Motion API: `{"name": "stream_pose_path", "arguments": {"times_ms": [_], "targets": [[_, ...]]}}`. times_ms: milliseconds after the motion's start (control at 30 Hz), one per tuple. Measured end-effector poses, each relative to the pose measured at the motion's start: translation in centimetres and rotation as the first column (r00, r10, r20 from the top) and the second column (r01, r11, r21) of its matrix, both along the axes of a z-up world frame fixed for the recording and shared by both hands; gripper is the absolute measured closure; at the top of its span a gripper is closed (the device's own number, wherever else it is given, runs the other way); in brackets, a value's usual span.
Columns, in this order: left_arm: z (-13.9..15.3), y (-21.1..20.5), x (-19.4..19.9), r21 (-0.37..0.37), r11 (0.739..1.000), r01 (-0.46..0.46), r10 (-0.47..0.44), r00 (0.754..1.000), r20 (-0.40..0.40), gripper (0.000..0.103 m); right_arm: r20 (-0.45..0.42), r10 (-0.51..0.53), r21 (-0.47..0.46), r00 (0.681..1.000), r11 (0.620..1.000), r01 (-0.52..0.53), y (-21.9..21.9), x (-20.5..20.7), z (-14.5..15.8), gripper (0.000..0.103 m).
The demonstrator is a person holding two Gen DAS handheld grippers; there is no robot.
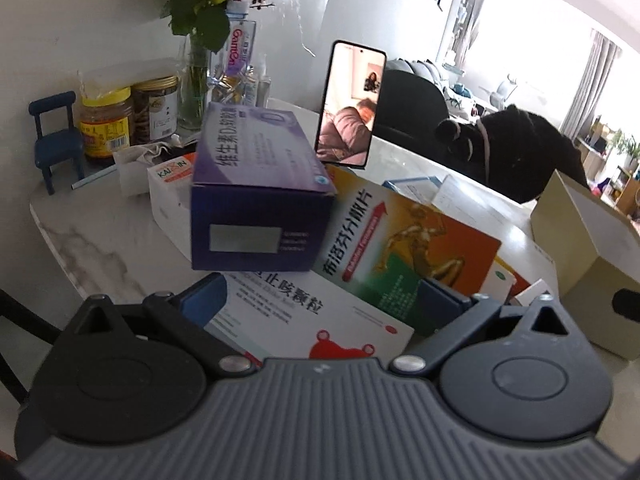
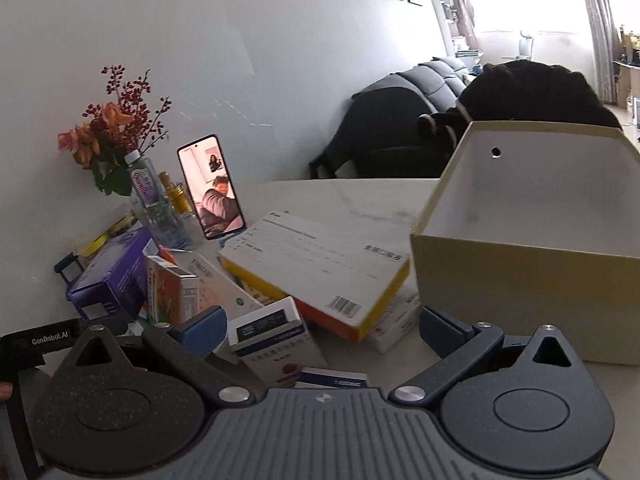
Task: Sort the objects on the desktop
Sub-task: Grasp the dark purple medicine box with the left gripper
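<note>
Left tool [image 1: 320,304] wide open over white med box [image 1: 316,320]; right tool [image 2: 322,330] wide too.

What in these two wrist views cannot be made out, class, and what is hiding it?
- Left wrist: the white bear box has its near end hidden by the left gripper.
- Right wrist: the beige open box has its floor hidden by its front wall.
- Right wrist: the small print on the white-and-yellow box is blurred.
</note>
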State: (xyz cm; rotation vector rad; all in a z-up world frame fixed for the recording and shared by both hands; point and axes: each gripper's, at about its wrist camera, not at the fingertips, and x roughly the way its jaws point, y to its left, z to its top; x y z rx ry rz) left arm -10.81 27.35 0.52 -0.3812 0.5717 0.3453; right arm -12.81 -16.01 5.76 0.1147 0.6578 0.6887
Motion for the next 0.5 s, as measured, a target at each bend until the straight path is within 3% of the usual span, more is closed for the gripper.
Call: {"name": "stream_pose_path", "arguments": {"times_ms": [233, 367, 500], "targets": [[-0.3, 3.9, -1.0, -0.2, 0.979, -0.043, 0.058, 0.996, 0.07, 0.0, 0.035, 0.028, -0.019, 0.999, 0.999, -0.028, 0.7, -0.3, 0.2, 0.0], [-1.7, 6.4, -1.9, -0.452, 0.889, -0.075, 0.155, 0.978, 0.142, 0.0, 0.034, 0.031, -0.017, 0.999, 0.999, -0.031, 0.8, -0.1, 0.0, 0.0], [-2.8, 7.2, -2.3, -0.576, 0.808, -0.122, 0.269, 0.947, 0.176, 0.0, 0.034, 0.04, -0.019, 0.999, 0.999, -0.04, 1.0, -0.1, -0.1, 0.0]]}}
